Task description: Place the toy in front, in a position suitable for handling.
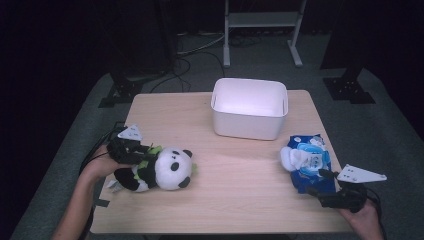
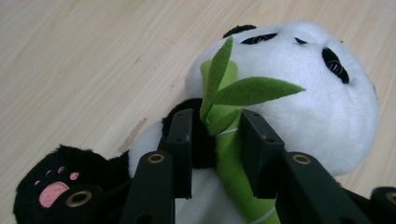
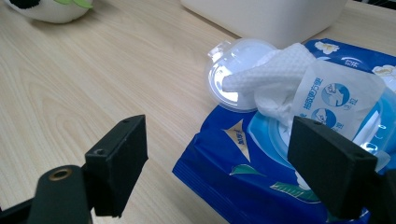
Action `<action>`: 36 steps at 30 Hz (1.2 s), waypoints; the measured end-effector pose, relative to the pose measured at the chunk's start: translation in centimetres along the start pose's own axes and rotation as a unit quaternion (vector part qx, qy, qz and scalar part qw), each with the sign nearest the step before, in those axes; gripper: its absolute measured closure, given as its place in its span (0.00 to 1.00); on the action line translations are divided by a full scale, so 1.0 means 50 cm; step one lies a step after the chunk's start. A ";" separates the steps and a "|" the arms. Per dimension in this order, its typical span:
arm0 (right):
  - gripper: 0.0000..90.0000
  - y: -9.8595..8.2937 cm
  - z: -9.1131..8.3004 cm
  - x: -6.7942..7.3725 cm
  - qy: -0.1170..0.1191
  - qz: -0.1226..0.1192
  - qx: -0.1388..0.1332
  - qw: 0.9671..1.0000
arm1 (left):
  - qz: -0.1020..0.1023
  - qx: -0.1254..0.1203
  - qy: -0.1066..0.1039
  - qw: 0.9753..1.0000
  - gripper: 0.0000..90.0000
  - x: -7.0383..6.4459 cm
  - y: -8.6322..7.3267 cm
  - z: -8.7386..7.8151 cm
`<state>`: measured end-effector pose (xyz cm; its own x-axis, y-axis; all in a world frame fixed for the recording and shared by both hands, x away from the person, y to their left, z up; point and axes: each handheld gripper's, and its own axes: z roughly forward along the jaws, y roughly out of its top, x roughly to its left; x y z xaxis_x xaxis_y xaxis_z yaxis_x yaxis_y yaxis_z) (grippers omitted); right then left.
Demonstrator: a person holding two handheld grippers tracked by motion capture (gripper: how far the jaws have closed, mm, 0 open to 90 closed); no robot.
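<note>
Two grippers, two targets: panda pinched, wipes lined up.

Left gripper (image 2: 215,149): jaws nipped on the bamboo (image 2: 229,154) and the fold of plush behind it, low on the panda (image 1: 159,170) chest, probably because a firm stalk gives better bite than the round head. Panda lying on its side at the table (image 1: 235,195) left edge, head toward centre, well short of the bin (image 1: 249,107). Right gripper (image 3: 215,163): jaws spread wide, nothing between them, straddling the near corner of the wipes (image 3: 261,168), apparently set for a corner grab. Pack flat near the right edge, lid (image 3: 233,74) flipped open, one sheet (image 3: 275,70) sticking out. Bin open at the far centre, likely drop point for both.
</note>
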<state>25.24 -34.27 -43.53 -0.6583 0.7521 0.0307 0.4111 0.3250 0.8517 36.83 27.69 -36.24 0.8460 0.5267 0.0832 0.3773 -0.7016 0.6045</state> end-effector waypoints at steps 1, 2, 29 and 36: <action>0.21 0.000 0.000 0.000 0.001 0.001 0.002 1.000 | 0.000 0.000 0.000 1.000 0.74 0.000 0.000 0.000; 0.21 0.000 0.001 0.000 0.000 0.001 0.004 1.000 | -0.001 0.001 0.000 1.000 0.74 0.000 0.001 -0.001; 0.21 -0.002 0.002 -0.001 0.001 0.002 0.004 1.000 | 0.007 0.021 -0.009 1.000 0.74 -0.021 0.044 -0.022; 0.21 -0.002 0.000 -0.002 0.001 0.001 0.003 1.000 | 0.013 0.019 -0.016 1.000 0.74 -0.033 0.067 -0.028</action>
<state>25.30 -34.37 -43.62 -0.6588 0.7516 0.0340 0.4162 0.3264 0.8486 36.18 25.13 -33.25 0.8672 0.4924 0.0735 0.3679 -0.7332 0.5719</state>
